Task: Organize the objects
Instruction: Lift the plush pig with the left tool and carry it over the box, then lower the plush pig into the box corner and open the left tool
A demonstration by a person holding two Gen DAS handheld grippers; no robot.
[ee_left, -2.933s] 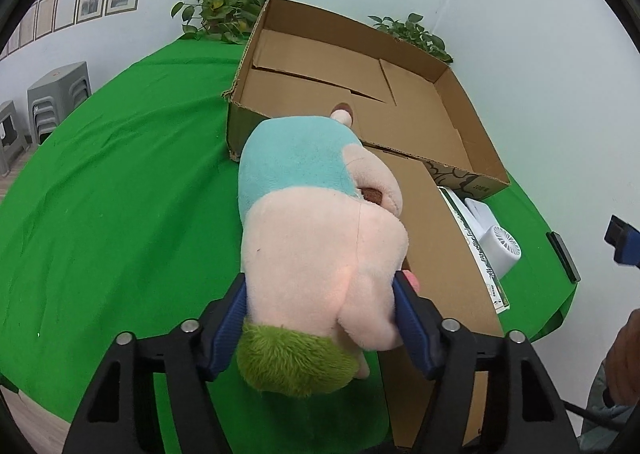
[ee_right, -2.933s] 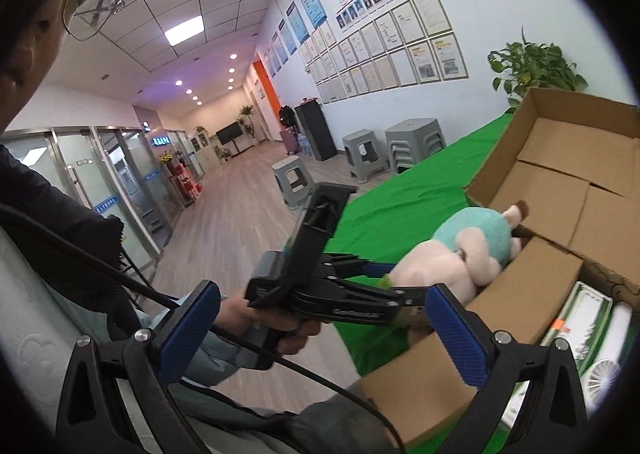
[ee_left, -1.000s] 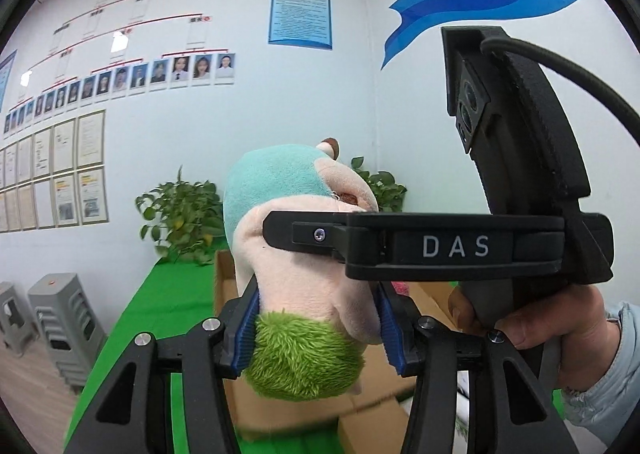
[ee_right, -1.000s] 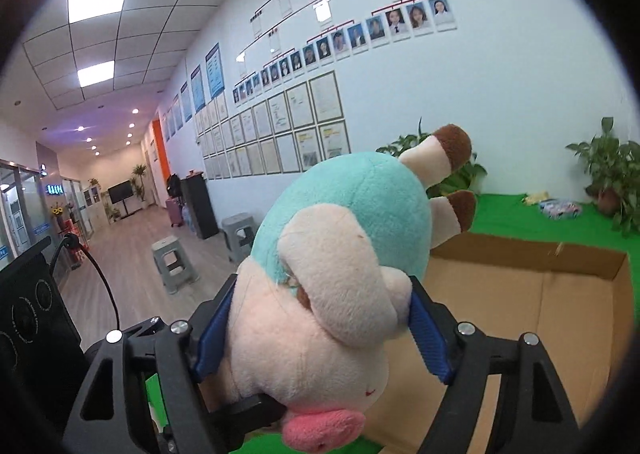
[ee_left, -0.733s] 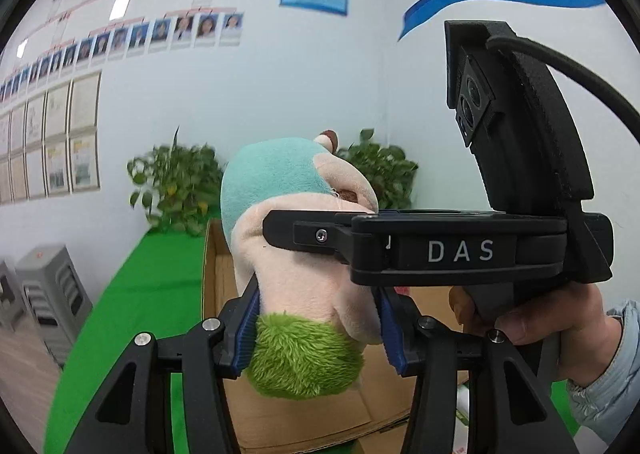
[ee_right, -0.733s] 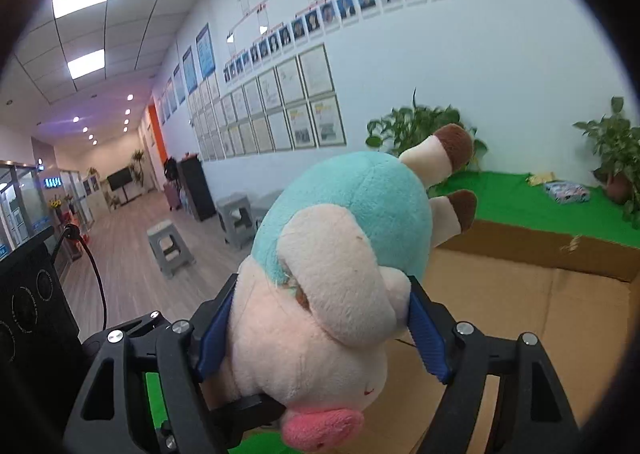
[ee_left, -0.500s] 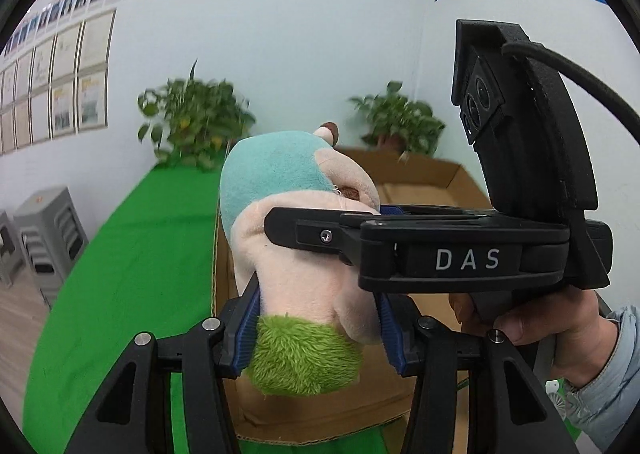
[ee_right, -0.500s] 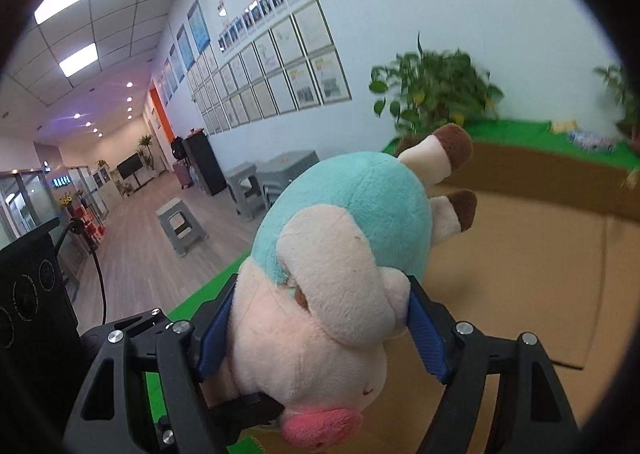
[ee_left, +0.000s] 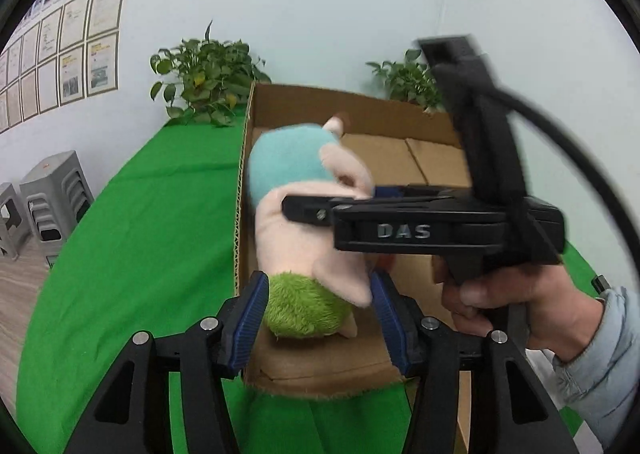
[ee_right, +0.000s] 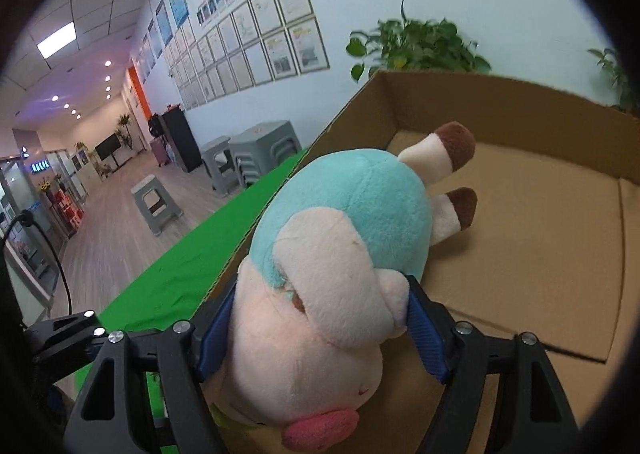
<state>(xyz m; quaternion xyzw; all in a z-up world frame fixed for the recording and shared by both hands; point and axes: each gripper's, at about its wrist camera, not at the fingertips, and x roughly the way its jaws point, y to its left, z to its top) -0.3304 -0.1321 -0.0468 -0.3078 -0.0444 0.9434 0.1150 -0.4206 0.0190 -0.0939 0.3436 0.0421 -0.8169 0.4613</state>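
Green cloth (ee_left: pixel 132 238) covers the table under an open cardboard box (ee_left: pixel 384 161), and the plush toy (ee_left: pixel 308 221) hangs at the box's near left corner, above its floor. The toy has a teal back, pale pink head and limbs, brown-tipped feet and a green tuft at its lower end.

The right gripper (ee_right: pixel 320 328) is clamped on the toy's head, its blue pads pressed into the plush on both sides. From the left wrist view this same gripper (ee_left: pixel 352 199) reaches in sideways from the right, held by the person's right hand (ee_left: pixel 516 300).

The left gripper (ee_left: pixel 318 312) has its blue pads spread to either side of the green tuft. The left pad sits at the tuft's edge; the right pad stands just beside the pink limb. Whether either pad really presses the plush I cannot tell.

The box's left wall (ee_right: pixel 280 193) runs close beside the toy's teal back. To the right and beyond the feet the box floor (ee_right: pixel 540 221) lies bare and wide, up to the far wall (ee_right: pixel 500 101).

The toy's underside and most of its face are hidden by the fingers and by its own bulk. The right gripper's body is motion-blurred in the left view. Potted plants (ee_left: pixel 204 69) stand past the box against the white wall, and grey stools (ee_left: pixel 48 205) sit on the floor left of the table.
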